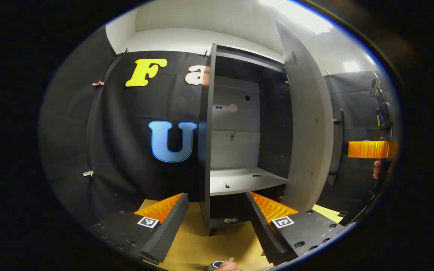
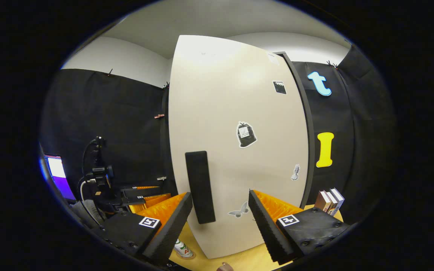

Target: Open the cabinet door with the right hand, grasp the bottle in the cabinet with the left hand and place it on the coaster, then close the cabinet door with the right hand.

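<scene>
In the left gripper view, the left gripper [image 1: 214, 220] gapes wide and empty before the dark open cabinet [image 1: 239, 150]. In the right gripper view, the right gripper [image 2: 220, 222] spreads wide, empty, facing the pale cabinet door [image 2: 236, 113] and its dark handle [image 2: 200, 186]; the bottle [image 2: 182, 248] stands on the coaster [image 2: 187, 256] below.

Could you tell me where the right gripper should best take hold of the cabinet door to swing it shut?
Probably the dark upright handle on the door front. It stands proud of the flat panel as a narrow vertical bar, so the open right gripper, already facing it, could come straight in with one finger on each side.
</scene>
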A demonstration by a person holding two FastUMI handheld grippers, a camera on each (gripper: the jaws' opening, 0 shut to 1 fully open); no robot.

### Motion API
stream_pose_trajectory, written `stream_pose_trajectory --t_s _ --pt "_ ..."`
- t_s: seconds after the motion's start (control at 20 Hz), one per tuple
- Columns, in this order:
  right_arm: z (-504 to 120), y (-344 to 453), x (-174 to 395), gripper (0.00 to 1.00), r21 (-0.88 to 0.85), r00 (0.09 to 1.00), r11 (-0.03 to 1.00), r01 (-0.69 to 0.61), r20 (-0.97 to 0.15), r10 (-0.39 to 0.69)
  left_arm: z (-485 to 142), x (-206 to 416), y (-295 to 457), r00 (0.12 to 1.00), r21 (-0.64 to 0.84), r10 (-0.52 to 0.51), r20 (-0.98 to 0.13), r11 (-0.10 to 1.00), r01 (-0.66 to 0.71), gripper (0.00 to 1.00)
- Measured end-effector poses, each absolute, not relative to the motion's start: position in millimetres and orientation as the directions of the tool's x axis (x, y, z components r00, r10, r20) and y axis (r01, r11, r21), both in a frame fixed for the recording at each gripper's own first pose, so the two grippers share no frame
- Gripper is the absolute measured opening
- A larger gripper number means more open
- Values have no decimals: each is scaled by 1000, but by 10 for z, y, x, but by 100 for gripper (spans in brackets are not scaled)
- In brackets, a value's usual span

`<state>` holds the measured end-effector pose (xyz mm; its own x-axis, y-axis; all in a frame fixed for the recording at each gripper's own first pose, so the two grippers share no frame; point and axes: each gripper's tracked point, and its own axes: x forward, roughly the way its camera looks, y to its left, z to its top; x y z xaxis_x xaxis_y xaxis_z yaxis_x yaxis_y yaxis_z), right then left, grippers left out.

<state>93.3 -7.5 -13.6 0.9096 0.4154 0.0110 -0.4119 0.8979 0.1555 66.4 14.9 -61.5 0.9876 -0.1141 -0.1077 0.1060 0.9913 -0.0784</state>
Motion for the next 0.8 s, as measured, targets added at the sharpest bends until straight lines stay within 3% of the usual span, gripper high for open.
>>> stream_pose_trajectory --t_s 0.05,0.4,0.45,0.65,0.7,0.8 --pt "-172 -150 970 98 144 921 911 -387 5 390 -615 653 177 988 -84 -101 -116 992 91 90" --pt "-383 -625 1354 98 21 980 980 -199 13 198 -487 596 118 993 -46 -63 -98 997 59 94" --pt "-380 -664 1389 98 14 983 984 -180 25 180 -481 600 74 993 -48 -69 -96 997 64 90" --pt "-321 -752 1462 98 35 989 991 -126 83 123 -485 616 -103 993 -93 -72 -93 994 63 94" --pt "-350 -771 1466 98 33 990 993 -117 79 114 -461 632 -140 994 -99 -71 -87 993 62 90" --pt "-426 -848 1477 98 11 994 996 -91 64 91 -417 657 -215 994 -93 -77 -73 993 70 94"
